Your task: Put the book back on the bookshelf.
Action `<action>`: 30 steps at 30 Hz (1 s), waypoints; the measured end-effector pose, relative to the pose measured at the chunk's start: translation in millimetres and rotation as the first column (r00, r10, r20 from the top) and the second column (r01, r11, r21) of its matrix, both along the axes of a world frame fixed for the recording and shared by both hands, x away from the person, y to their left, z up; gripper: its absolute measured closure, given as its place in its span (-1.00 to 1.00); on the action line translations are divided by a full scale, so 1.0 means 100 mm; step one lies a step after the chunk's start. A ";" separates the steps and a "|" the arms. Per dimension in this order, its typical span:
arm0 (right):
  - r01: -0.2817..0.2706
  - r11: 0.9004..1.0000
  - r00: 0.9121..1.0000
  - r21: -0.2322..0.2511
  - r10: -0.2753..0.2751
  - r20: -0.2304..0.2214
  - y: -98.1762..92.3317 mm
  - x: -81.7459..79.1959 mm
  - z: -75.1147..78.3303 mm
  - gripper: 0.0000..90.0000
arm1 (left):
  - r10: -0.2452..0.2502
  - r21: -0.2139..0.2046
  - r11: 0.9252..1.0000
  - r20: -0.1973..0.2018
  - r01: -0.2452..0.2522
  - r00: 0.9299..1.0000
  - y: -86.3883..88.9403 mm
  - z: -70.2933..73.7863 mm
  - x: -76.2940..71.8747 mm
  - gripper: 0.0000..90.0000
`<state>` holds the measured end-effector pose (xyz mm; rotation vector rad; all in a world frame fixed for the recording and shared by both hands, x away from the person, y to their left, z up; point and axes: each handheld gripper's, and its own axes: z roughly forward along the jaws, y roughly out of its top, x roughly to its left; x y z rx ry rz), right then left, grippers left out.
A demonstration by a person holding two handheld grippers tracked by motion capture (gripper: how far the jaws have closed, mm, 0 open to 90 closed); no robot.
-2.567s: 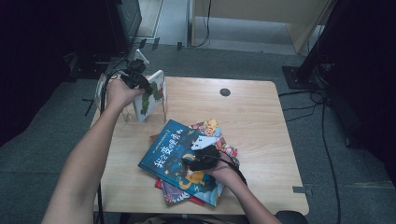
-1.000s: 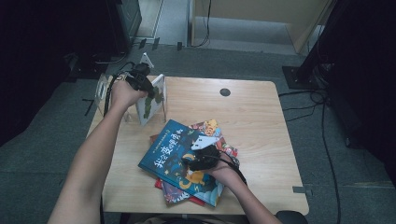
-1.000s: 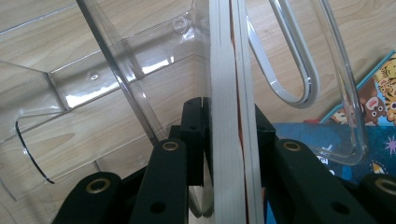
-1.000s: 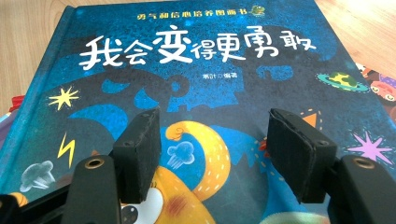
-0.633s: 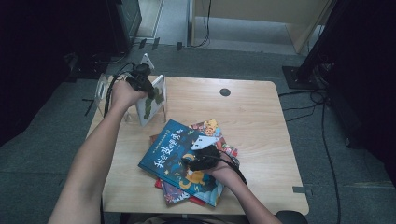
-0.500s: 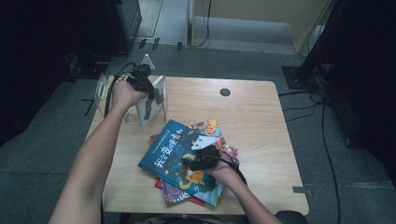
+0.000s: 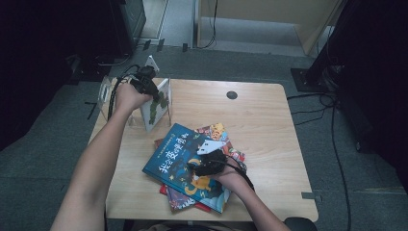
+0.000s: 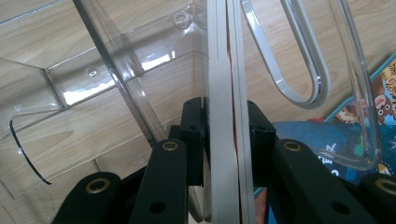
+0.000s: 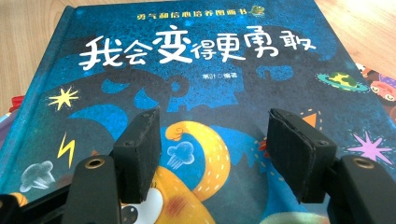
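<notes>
Now my left gripper (image 8: 226, 135) pinches a thin white book (image 8: 226, 93) upright at the clear rack (image 7: 107, 91) on the table's (image 7: 260, 115) far left corner. Up close, its white page edges show. My right gripper (image 9: 219, 154), spread, rests over the blue book (image 9: 196, 84) titled "我会变得更勇敢", topping the pile.

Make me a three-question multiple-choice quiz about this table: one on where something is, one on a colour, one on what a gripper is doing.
1. Where does the thin white book stand?
A. in the clear plastic rack
B. on the floor
C. on the stack

2. Which colour is the top book of the stack?
A. red
B. blue
C. green

3. How does the left gripper stand?
A. wide open
B. shut on the white book
C. lying on the table

Answers: 1 A, clear walls surround it; 2 B, its cover is blue; 3 B, both pads press its edges.
</notes>
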<state>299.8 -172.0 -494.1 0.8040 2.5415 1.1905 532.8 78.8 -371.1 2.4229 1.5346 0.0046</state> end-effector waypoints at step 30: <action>0.001 1.000 1.000 0.000 -0.001 0.000 0.00 0.00 0.00 -0.20 | -0.006 0.026 1.000 -0.018 0.007 1.000 -0.01 -0.05 0.01 0.66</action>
